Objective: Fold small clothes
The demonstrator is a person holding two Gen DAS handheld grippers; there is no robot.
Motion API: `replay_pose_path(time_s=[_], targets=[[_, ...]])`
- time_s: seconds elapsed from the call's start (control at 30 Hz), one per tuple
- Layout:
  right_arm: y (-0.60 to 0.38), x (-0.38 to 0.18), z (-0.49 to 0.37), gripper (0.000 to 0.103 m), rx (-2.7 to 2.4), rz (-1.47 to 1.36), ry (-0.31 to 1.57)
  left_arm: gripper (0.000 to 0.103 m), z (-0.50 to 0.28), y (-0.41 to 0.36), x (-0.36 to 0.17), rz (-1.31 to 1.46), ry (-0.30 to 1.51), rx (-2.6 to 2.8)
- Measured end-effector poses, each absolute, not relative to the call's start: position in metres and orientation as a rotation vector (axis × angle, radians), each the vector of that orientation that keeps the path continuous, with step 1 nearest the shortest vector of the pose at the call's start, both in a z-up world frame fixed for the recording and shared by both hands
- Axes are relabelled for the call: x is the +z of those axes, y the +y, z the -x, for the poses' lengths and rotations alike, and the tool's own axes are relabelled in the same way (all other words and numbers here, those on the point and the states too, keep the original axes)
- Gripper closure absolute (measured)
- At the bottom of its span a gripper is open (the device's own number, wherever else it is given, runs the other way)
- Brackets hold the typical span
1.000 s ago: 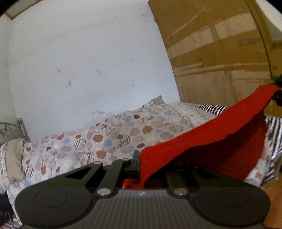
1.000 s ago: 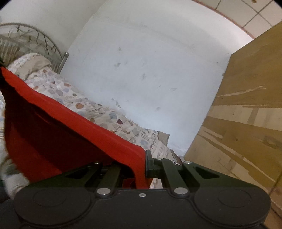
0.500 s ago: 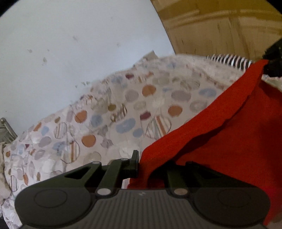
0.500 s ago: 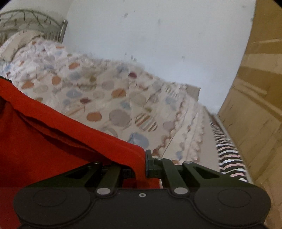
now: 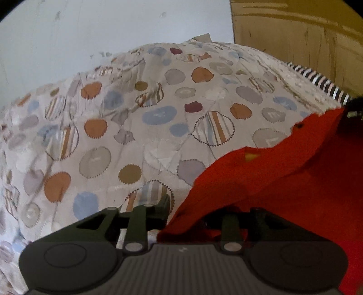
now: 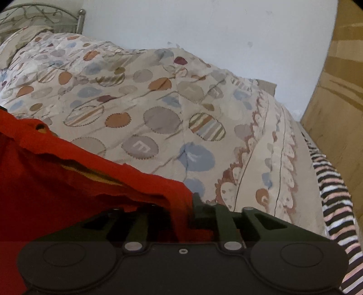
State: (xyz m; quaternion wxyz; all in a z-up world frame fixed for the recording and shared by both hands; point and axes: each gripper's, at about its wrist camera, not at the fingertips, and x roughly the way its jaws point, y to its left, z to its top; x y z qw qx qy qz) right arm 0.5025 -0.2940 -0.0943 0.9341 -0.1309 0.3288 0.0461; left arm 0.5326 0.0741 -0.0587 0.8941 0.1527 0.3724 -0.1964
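Note:
A red garment (image 5: pixel 283 181) hangs stretched between my two grippers above the bed. My left gripper (image 5: pixel 174 208) is shut on one corner of it, and the cloth runs up to the right, where the right gripper (image 5: pixel 354 109) shows as a dark shape at its far corner. In the right wrist view my right gripper (image 6: pixel 188 204) is shut on the other corner of the red garment (image 6: pixel 56 181), which runs off to the left. A gap between its layers shows yellow inside.
A quilt with coloured circles (image 5: pixel 147 118) covers the bed (image 6: pixel 158 109) below. A black-and-white striped cloth (image 6: pixel 333 199) lies along the bed's right edge. A wooden wardrobe (image 5: pixel 306 40) stands at the right, a metal headboard (image 6: pixel 40 13) at the far left.
Both grippers have tilted down and moved toward the bed, carrying the red garment lower. The quilt now fills both views where wall showed before.

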Motion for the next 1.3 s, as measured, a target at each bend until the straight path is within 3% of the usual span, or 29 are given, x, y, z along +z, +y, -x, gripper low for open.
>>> replay_pose_path(time_s=[0.13, 0.3, 0.43, 0.57, 0.77, 0.83, 0.97, 1.07, 1.1, 1.13, 1.17, 1.3], targets=[[-0.304, -0.096, -0.504, 0.067, 0.086, 0.197, 0.679, 0.066, -0.544, 0.093, -0.051, -0.179, 0.821, -0.421], [-0.314, -0.089, -0.504, 0.049, 0.071, 0.146, 0.670, 0.054, -0.551, 0.109, -0.045, -0.086, 0.841, -0.403], [-0.323, -0.086, -0.503, 0.047, 0.043, 0.132, 0.662, 0.037, -0.553, 0.118, -0.040, -0.064, 0.823, -0.360], [-0.328, -0.092, -0.500, 0.044, 0.027, 0.113, 0.678, 0.014, -0.558, 0.136, -0.034, 0.010, 0.776, -0.252], [-0.338, -0.094, -0.488, 0.031, 0.034, 0.031, 0.634, 0.003, -0.540, 0.149, -0.032, 0.069, 0.736, -0.223], [-0.343, -0.091, -0.485, 0.019, 0.058, -0.017, 0.604, 0.001, -0.524, 0.146, -0.036, 0.076, 0.708, -0.246], [-0.342, -0.086, -0.488, 0.016, 0.106, -0.041, 0.579, 0.001, -0.494, 0.134, -0.052, 0.056, 0.694, -0.279], [-0.332, -0.086, -0.497, 0.023, 0.154, -0.005, 0.617, 0.001, -0.476, 0.125, -0.063, 0.008, 0.670, -0.275], [-0.328, -0.088, -0.502, 0.033, 0.166, 0.015, 0.650, 0.001, -0.472, 0.123, -0.065, -0.009, 0.662, -0.270], [-0.324, -0.091, -0.505, 0.060, 0.170, 0.031, 0.678, 0.001, -0.469, 0.120, -0.068, -0.024, 0.659, -0.262], [-0.321, -0.093, -0.508, 0.079, 0.163, 0.044, 0.692, 0.001, -0.468, 0.119, -0.070, -0.031, 0.662, -0.257], [-0.317, -0.090, -0.494, 0.101, 0.111, 0.068, 0.628, 0.001, -0.465, 0.122, -0.072, -0.004, 0.673, -0.268]])
